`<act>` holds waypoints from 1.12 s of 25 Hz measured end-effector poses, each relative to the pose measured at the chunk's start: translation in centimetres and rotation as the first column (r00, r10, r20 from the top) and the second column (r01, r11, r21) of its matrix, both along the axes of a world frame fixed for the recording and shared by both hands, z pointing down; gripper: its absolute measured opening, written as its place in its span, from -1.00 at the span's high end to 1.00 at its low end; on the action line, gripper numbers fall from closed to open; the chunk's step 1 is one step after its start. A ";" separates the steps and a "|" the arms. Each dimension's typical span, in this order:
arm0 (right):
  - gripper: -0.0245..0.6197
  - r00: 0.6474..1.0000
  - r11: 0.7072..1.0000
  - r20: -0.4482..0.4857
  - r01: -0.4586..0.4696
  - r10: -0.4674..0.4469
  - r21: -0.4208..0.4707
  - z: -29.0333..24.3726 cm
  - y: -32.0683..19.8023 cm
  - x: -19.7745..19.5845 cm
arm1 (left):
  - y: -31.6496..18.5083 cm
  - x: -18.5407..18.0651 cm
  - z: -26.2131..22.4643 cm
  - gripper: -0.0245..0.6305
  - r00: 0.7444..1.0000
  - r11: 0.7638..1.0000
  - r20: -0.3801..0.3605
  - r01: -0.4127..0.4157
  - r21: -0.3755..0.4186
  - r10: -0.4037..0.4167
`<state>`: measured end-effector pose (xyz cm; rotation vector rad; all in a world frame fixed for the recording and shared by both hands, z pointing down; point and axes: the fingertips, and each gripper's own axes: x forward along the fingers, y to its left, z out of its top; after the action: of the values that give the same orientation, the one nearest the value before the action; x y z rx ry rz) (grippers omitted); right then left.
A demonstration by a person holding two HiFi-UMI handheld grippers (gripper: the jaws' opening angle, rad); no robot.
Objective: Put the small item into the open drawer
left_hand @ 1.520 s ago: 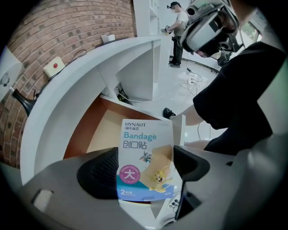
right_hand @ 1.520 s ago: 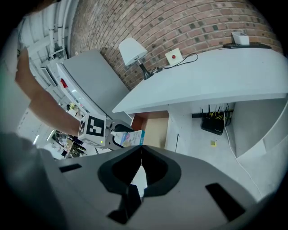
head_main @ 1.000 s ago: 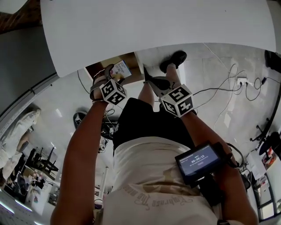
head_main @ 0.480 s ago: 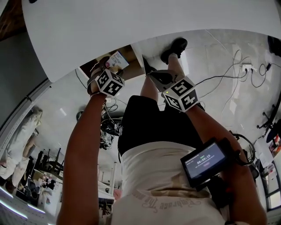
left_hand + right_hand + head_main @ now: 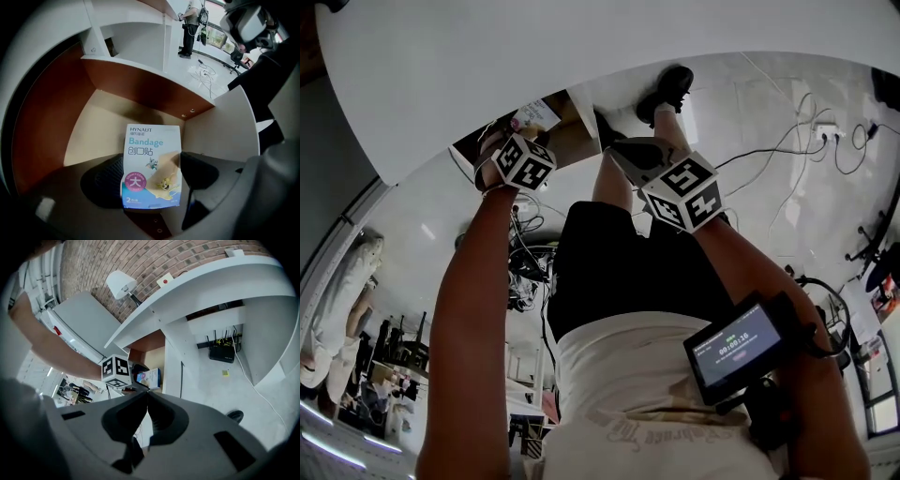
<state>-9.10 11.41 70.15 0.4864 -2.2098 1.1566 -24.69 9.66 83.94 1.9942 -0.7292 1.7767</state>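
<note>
The small item is a white and blue bandage box (image 5: 151,171). My left gripper (image 5: 152,174) is shut on its lower half and holds it upright. It hangs over the open drawer (image 5: 101,124), which has brown walls and a pale bottom with nothing lying in it. In the head view the bandage box (image 5: 534,115) sits above the left gripper's marker cube (image 5: 523,161), inside the drawer's opening (image 5: 567,141) under the white desk. My right gripper (image 5: 147,392) is shut on nothing; it hangs right of the drawer, near the person's knee (image 5: 628,157). Its view shows the bandage box (image 5: 151,377).
The white desk top (image 5: 581,56) curves across the far side. The person's shoe (image 5: 667,89) stands on the pale floor, with cables (image 5: 797,155) to the right. A black box (image 5: 221,352) sits under the desk. A screen device (image 5: 739,349) rides on the right forearm.
My left gripper has carried the bandage box forward and leftward, further over the open drawer. The right gripper has stayed about where it was.
</note>
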 end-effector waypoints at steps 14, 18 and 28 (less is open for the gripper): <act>0.90 0.997 0.997 -0.025 -0.071 0.070 -0.043 1.1 1.0 2.3 | -1.0 -0.4 2.9 -0.24 0.998 1.000 0.057 -0.008 0.009 0.008; 0.90 0.997 0.996 -0.025 -0.073 0.072 -0.049 1.2 1.3 2.3 | -1.0 -0.2 3.0 -0.24 0.997 1.000 0.071 -0.027 0.001 0.027; 0.90 0.999 0.998 -0.032 -0.043 0.041 -0.052 1.6 1.9 2.5 | -0.3 -0.7 3.0 -0.25 0.998 1.000 0.051 -0.020 -0.003 0.020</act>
<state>-6.64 13.31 71.76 0.5276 -2.1467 1.2173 -25.35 9.38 86.93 1.9679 -0.7248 1.8454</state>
